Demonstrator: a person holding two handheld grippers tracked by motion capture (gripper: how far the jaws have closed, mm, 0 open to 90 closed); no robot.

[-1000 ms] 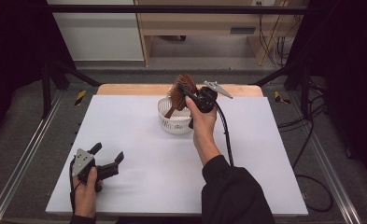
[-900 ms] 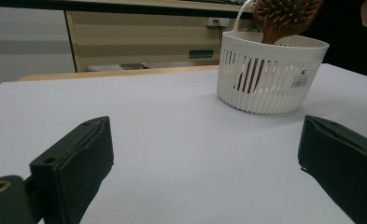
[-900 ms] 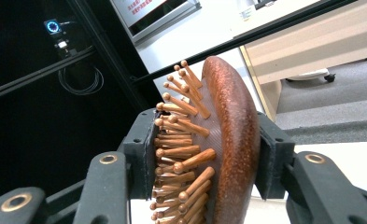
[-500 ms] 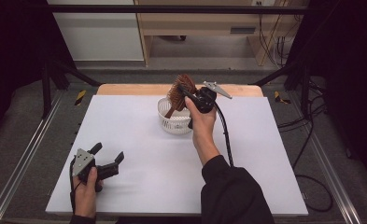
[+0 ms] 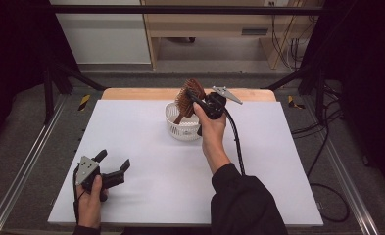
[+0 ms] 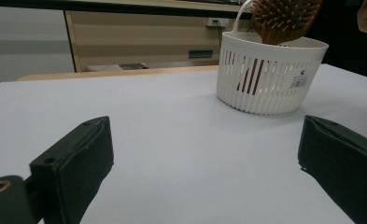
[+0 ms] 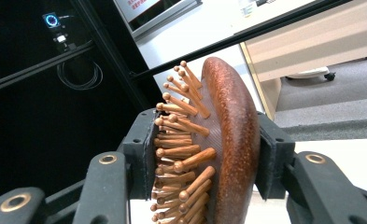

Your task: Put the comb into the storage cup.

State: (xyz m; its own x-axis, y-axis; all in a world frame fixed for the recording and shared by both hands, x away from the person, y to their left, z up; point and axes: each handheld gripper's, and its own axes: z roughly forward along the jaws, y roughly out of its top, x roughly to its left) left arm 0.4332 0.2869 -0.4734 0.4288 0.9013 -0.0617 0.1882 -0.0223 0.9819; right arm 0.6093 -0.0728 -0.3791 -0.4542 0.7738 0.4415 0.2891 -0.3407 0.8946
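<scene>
A brown wooden hairbrush (image 5: pixel 187 98) stands tilted with its handle down inside a white slotted basket (image 5: pixel 176 128) at the far middle of the white table. My right gripper (image 5: pixel 192 93) is shut on the brush head; in the right gripper view the two pads squeeze the hairbrush (image 7: pixel 223 140) between its bristle side and its back. My left gripper (image 5: pixel 112 164) rests near the table's front left corner, open with nothing between its jaws. From the left gripper view the basket (image 6: pixel 270 79) sits ahead to the right, the hairbrush (image 6: pixel 284 18) head rising above its rim.
The white table top (image 5: pixel 146 161) lies on a wooden board (image 5: pixel 131 93) that shows at its far edge. Metal rails run along both sides. A cable (image 5: pixel 234 142) trails from my right gripper over the forearm. Furniture and cables stand on the floor beyond.
</scene>
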